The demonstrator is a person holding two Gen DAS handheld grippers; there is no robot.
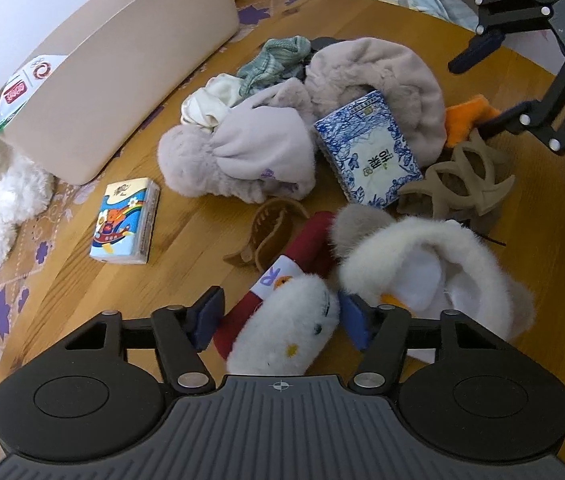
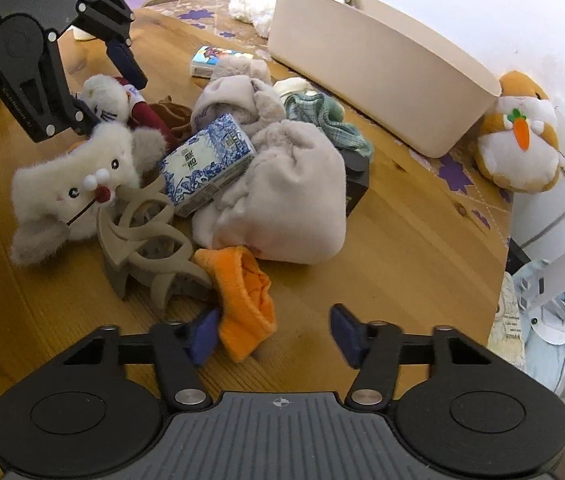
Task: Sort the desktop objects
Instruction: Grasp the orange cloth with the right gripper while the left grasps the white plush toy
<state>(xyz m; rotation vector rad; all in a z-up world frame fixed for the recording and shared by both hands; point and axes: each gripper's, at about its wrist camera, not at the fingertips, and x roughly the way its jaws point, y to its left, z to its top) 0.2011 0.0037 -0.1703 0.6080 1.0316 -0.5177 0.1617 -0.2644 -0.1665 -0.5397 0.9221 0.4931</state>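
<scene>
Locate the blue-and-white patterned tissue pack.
In both views the blue-and-white tissue pack leans mid-pile against the pinkish-grey plush glove, just beyond the taupe hair clip.

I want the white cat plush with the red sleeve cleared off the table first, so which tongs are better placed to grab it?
Left. The left tongs already straddle the white cat plush, one pad on each side. The right tongs sit across the pile by the orange plush piece, with nothing centred between them.

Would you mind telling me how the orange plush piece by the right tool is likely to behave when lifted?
The orange plush piece looks soft and crumpled, so it will probably flop and sag. Its fuzzy fabric should grip well. It seems light; the hair clip touching it may shift.
</scene>
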